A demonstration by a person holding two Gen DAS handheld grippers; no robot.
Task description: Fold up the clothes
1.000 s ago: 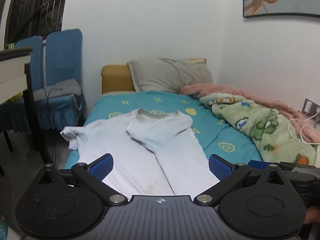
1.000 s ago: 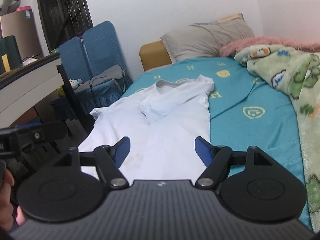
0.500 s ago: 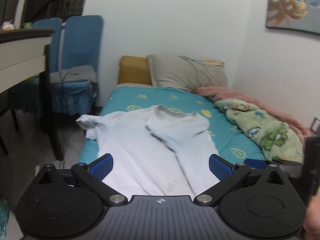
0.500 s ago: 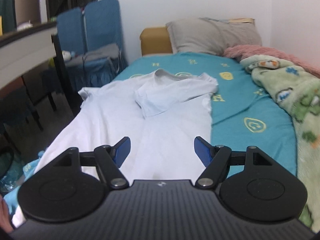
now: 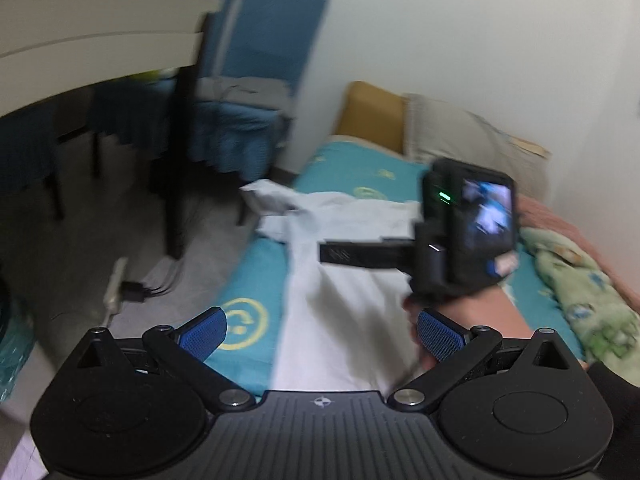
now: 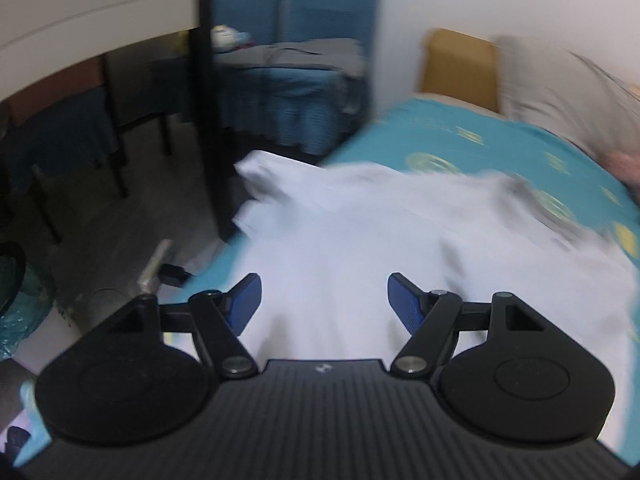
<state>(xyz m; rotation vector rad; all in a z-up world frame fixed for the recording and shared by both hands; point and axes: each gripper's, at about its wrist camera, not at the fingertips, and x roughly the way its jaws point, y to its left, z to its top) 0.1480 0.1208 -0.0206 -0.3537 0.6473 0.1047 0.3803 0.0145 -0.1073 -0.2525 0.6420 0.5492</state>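
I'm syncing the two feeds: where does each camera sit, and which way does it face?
Left wrist: on the left gripper, facing down over the shirt; shows its open fingers and the hand holding the right gripper.
Right wrist: on the right gripper, facing down at the shirt; shows its open fingers, which have just been closing.
Shared: shirt, bed, chair.

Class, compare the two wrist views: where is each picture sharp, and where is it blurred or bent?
Left wrist view: left claw sharp, room smeared, white shirt soft, desk edge bowed. Right wrist view: right claw crisp and open, shirt and teal bed sheet streaked.
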